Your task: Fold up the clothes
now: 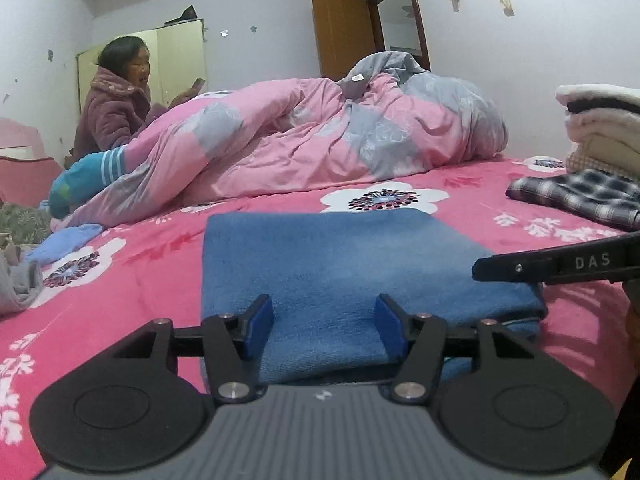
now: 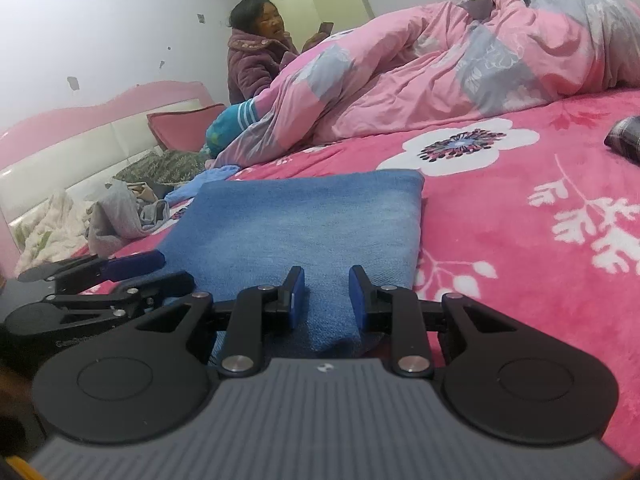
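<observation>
A blue folded cloth [image 1: 340, 264] lies flat on the pink flowered bedsheet [image 1: 500, 196]. In the left wrist view my left gripper [image 1: 325, 328] stands open over the cloth's near edge, its blue pads well apart with the fabric showing between them. My right gripper [image 2: 327, 300] sits at the near edge of the same blue cloth [image 2: 304, 224]; its jaws are narrow but apart, and the cloth lies flat between the pads. The right gripper's black finger [image 1: 560, 268] enters the left view from the right. The left gripper [image 2: 160, 271] shows at the cloth's left edge.
A crumpled pink and grey quilt [image 1: 320, 136] fills the far side of the bed, with a person [image 1: 116, 100] in a purple robe sitting behind it. Stacked folded clothes [image 1: 604, 128] and a plaid garment [image 1: 580, 196] lie right. Loose grey clothes [image 2: 116, 216] lie left by the headboard [image 2: 80, 148].
</observation>
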`<state>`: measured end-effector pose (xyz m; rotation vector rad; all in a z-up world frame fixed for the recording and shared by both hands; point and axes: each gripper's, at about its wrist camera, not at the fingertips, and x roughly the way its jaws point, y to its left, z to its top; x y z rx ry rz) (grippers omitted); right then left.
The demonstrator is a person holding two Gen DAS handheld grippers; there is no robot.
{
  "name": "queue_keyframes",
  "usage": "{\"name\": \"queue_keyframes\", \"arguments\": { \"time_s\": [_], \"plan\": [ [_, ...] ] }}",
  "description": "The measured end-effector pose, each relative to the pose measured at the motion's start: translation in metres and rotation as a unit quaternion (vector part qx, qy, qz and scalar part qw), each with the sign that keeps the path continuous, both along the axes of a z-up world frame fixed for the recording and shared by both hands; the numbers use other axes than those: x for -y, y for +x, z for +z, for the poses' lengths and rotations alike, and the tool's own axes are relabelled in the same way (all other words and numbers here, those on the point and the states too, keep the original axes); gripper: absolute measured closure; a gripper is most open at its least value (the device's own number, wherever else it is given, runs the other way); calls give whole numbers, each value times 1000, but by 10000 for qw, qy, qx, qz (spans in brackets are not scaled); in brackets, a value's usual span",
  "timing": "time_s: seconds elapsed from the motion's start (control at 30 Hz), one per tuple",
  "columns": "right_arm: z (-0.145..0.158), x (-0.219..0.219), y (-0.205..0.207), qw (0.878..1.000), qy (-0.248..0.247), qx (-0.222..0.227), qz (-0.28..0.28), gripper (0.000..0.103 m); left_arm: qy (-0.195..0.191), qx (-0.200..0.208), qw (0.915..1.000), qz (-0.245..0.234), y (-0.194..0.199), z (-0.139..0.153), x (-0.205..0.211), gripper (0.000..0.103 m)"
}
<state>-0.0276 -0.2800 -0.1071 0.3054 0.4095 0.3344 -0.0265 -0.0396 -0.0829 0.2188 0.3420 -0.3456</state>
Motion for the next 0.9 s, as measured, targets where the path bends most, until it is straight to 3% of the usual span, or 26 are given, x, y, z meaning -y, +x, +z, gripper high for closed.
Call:
{"name": "queue_keyframes", "arguments": {
  "time_s": [0.17, 0.3, 0.43, 0.57, 0.73, 0.83, 0.9],
  "plan": [
    [15, -2, 4, 9997, -86, -217, -8, 78, -69, -10, 10000, 10, 0, 0, -3, 44],
    [36, -8, -7, 9998, -166, 145, -11, 77, -101, -20, 9999, 17, 2, -1, -3, 44],
    [20, -21, -12, 9983, -504, 131, 254, 67, -92, -40, 9999, -10, 2, -1, -3, 44],
    [4, -25, -18, 9974, -586, 376, 190, 66, 2, -27, 10000, -55, 0, 10, -6, 44],
    [6, -25, -14, 9974, -607, 336, 212, 64, -380, 118, 9992, -99, 17, 44, -18, 44],
    [4, -25, -16, 9978, -537, 342, 174, 64, -444, -477, 9977, 202, 55, 38, -21, 45],
    [4, -25, -17, 9979, -520, 353, 164, 64, -573, -1149, 9908, 436, 83, 17, -30, 51]
  ]
}}
